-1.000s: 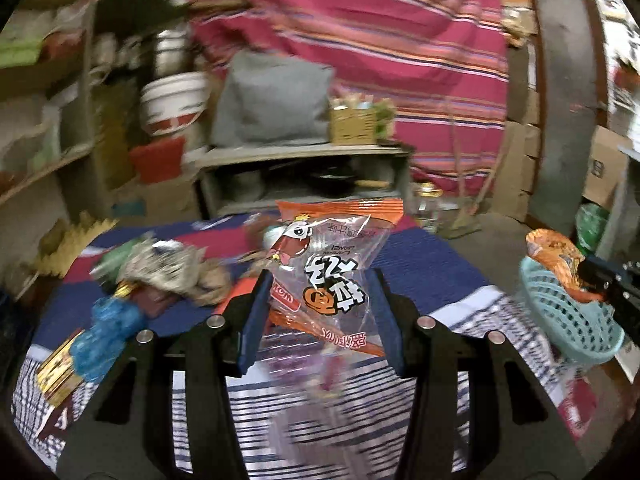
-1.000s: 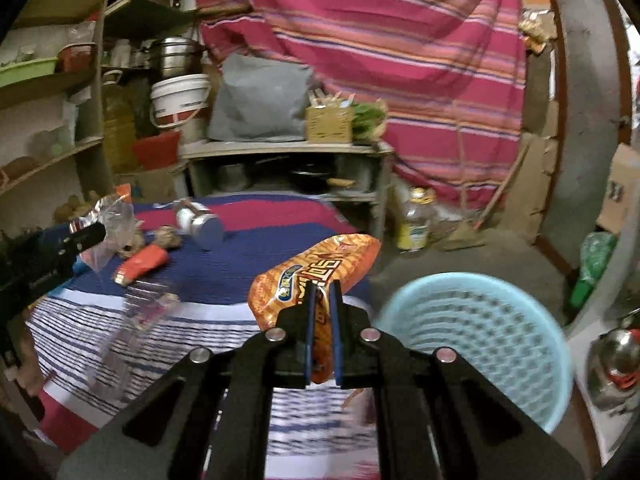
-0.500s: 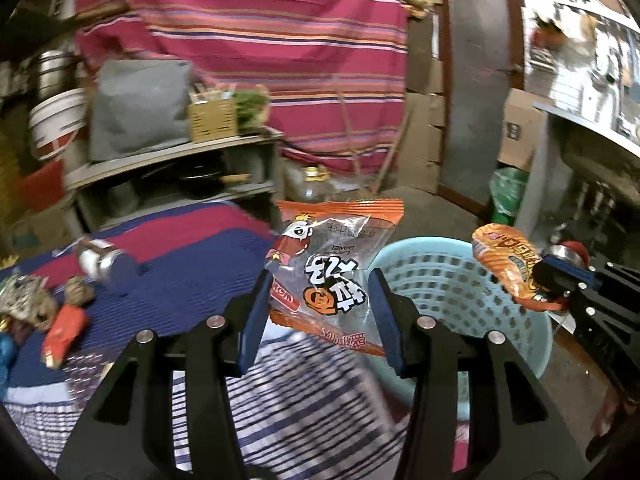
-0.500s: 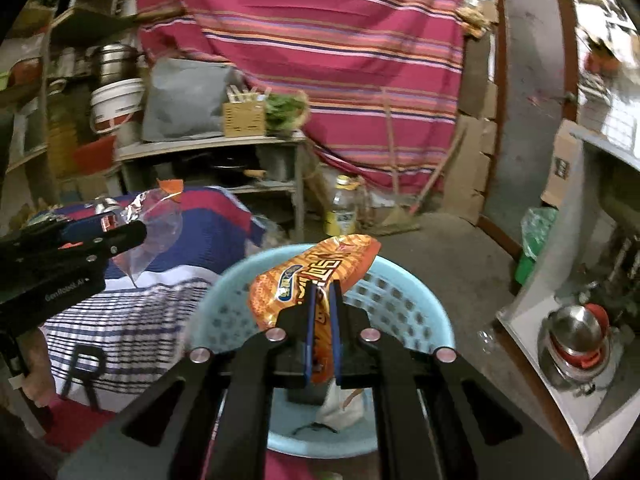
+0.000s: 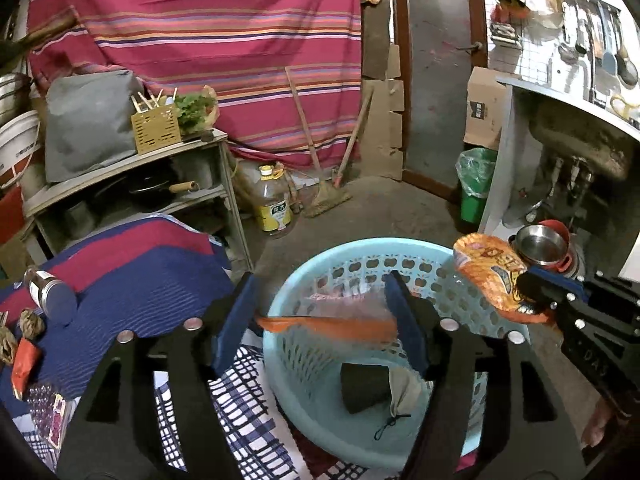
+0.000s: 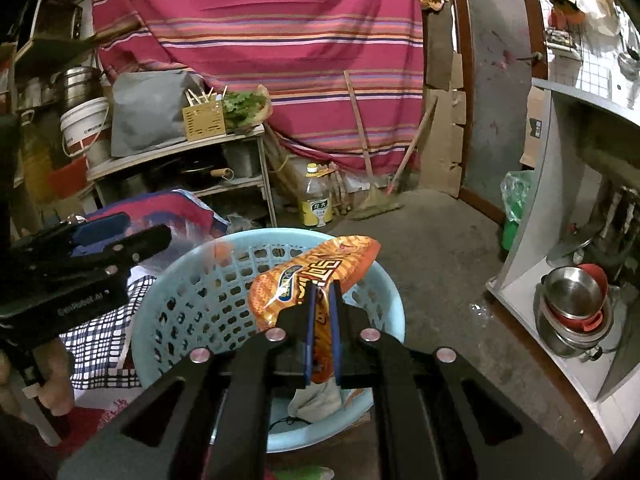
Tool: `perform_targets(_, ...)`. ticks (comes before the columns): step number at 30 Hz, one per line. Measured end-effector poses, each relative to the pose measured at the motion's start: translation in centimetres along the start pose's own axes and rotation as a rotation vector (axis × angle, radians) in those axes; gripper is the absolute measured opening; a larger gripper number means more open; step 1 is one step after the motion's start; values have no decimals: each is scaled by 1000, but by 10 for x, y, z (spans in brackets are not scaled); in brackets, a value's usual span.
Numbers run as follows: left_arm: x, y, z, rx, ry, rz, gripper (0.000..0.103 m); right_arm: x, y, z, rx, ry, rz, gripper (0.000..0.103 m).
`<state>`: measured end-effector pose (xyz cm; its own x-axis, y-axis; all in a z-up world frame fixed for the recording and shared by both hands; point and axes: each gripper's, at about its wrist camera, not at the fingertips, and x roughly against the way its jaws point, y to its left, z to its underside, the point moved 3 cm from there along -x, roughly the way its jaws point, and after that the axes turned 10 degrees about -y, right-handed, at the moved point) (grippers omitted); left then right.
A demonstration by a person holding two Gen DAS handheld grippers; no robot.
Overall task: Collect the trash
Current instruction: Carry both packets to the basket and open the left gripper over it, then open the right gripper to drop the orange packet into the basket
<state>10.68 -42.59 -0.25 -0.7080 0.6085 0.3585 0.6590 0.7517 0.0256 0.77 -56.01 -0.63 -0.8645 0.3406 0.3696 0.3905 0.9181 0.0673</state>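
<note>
L gripper [image 5: 324,320] just opened wide, clear red-orange noodle wrapper [image 5: 328,322] now dropping blurred into light-blue plastic basket [image 5: 316,360]; R gripper [image 6: 322,308] pinches orange snack bag [image 6: 312,276] over basket, goes next.

The left gripper [image 5: 324,320] is held with its 2 blue-padded fingers [image 5: 236,316] spread wide apart, nothing clamped between them. The right gripper [image 6: 322,330] is held with its fingers [image 6: 309,332] drawn close together, pinched on a thin item. Part of a hand [image 6: 48,384] is seen gripping the left handle.
</note>
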Motion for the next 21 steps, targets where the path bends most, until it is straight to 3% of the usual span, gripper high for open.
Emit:
perform_targets(2, 4, 6, 0, 15, -13, -12, 79, -1, 3, 2, 8, 4, 0, 7)
perform_targets(7, 18, 33, 1, 34, -22, -80, 87, -4, 12, 5, 11, 4, -10, 7)
perform_targets(14, 52, 76, 2, 25, -59, -180, 95, -16, 38, 8, 12, 8, -37, 7)
perform_targets(18, 65, 91, 2, 24, -82, -214, 96, -24, 45, 8, 18, 16, -5, 9)
perform_targets(19, 68, 94, 2, 19, -88, -224, 96, -26, 44, 9, 20, 22, 8, 9)
perform_targets(21, 75, 101, 1, 17, -99, -242, 96, -31, 44, 9, 21, 43, 21, 22)
